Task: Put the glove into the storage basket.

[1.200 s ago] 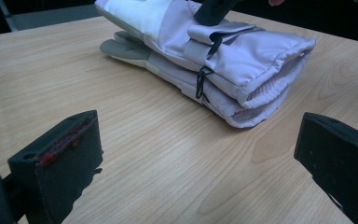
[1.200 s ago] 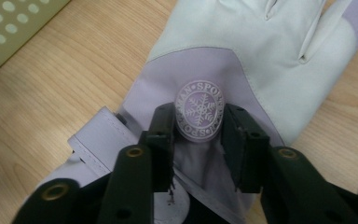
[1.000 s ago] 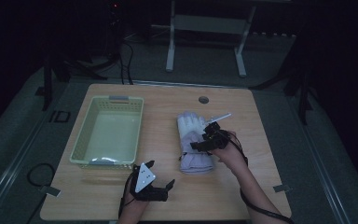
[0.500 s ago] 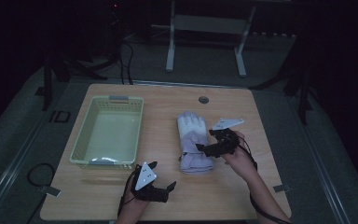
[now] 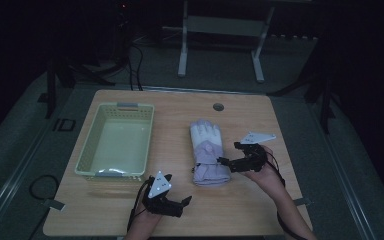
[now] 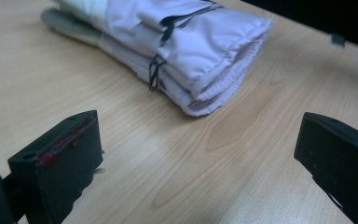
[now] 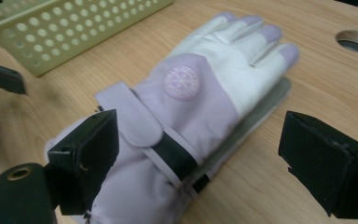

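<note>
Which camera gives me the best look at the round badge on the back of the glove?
The right gripper view: the badge sits close and centred on the top glove, its embossed pattern visible. In the high view it is a small pale dot. The left gripper view catches the gloves' cuff end, with no badge.

Looks like a dark lab or recording studio: lone wooden table (image 5: 180,220), metal stand frame (image 5: 221,30) behind, cables (image 5: 130,55) across carpeted floor.

The right gripper (image 5: 223,161) has drawn back off the stacked gloves (image 5: 209,152) toward the table's right side, jaws just opened, empty.
</note>
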{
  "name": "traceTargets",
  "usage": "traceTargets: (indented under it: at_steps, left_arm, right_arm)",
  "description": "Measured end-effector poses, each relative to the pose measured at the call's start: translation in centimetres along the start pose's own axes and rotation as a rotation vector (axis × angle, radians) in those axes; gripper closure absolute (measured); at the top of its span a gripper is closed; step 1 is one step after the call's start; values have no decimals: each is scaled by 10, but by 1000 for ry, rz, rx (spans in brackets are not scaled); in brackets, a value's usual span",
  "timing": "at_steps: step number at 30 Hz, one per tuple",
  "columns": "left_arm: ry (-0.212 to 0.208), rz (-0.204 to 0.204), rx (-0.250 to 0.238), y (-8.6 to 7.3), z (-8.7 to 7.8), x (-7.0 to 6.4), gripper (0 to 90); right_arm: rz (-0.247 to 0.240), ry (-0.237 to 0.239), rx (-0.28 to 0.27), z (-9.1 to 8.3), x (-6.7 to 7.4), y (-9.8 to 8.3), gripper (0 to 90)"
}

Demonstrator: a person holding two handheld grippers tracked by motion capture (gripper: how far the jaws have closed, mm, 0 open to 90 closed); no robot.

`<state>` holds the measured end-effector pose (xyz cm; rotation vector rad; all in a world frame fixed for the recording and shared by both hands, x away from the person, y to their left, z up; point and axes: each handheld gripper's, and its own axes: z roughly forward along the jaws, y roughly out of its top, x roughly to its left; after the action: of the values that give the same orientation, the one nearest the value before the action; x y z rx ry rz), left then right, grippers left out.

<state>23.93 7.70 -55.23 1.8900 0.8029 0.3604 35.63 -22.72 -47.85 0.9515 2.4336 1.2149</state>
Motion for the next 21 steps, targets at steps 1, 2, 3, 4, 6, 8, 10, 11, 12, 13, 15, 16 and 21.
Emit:
traceTargets:
  at_steps: [1,2,3,4,6,8,10,11,12,13,15,16,21]
  left_arm:
    - [-8,5,0,1,1,-1,7]
    - [-15,4,0,4,2,-2,7]
    - [-29,0,1,6,3,-2,7]
    - [-46,-7,-3,10,4,-2,7]
    - [-53,-8,3,18,6,-1,7]
    - [-50,-7,-3,28,7,0,7]
    - [-40,-5,-3,38,9,2,7]
    - [-32,-7,-4,43,11,3,7]
    - [-27,-3,-1,50,14,4,7]
    - [-8,-8,3,54,16,4,7]
    - [2,-14,11,63,22,6,7]
    - [14,-15,22,66,24,6,7]
    - [68,-40,59,79,40,5,129]
  right_arm:
    - [5,-1,-8,-1,-2,-2,134]
    - [6,-4,-15,-2,-3,-2,137]
    - [5,-16,-23,-3,-5,-3,153]
    - [-2,-21,-27,-4,-5,-2,161]
    - [-16,-39,-36,-5,-7,-1,196]
    - [-23,-41,-34,-5,-9,3,221]
    - [-32,-49,-29,-3,-10,6,242]
    - [-36,-57,-33,-2,-10,8,253]
    - [-34,-59,-37,0,-10,9,275]
    - [-26,-58,-44,2,-11,11,280]
    - [-21,-65,-57,4,-12,13,304]
    - [-14,-59,-60,5,-13,14,315]
    - [-24,-69,-65,13,-12,18,345]
